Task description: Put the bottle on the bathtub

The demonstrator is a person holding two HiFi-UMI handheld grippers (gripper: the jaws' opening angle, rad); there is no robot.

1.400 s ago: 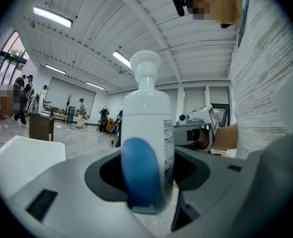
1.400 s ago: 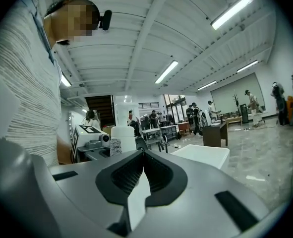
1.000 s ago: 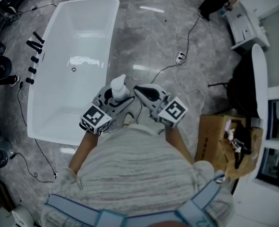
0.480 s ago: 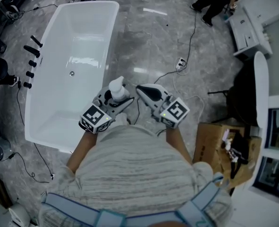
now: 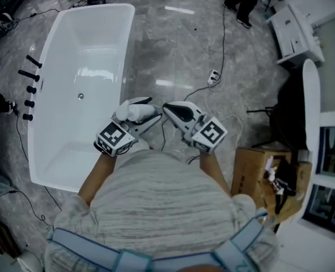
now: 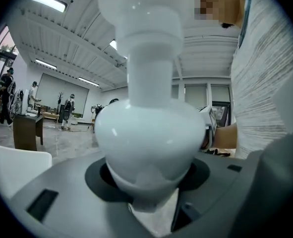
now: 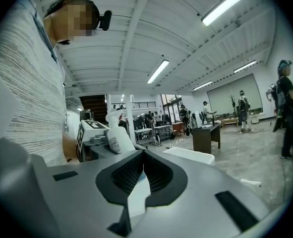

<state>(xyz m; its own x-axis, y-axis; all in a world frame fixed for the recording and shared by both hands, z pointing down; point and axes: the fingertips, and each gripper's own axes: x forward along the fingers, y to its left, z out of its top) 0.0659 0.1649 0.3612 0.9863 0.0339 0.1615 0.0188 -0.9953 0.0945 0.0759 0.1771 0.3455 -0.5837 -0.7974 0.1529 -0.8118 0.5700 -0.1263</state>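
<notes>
Two grippers are travelling side by side in the head view, and the carry is now closing on the tub. The left gripper (image 5: 146, 111) is clamping the white bottle (image 5: 132, 111) around its rounded body, with the jaws standing wide on it. Its own view is showing the bottle (image 6: 148, 133) seated between the pads with the neck rising above, and that grip is looking no different from a second ago. The right gripper (image 5: 168, 109), at 3 o'clock of the left and just beside it, is keeping its jaws (image 7: 144, 170) pressed together on nothing. Outward from the bottle, the bathtub (image 5: 99, 38) is lying at 10 to 11 o'clock. Over the last second its long right rim has been sliding in under the bottle, which was beside the rim earlier and is now overlapping it. The black taps (image 5: 28, 89) are sitting at 9 o'clock beyond the far rim. The bottle is not resting on the tub yet. My judgement is that the approach is nearly done, and lowering onto the rim and releasing are remaining.
</notes>
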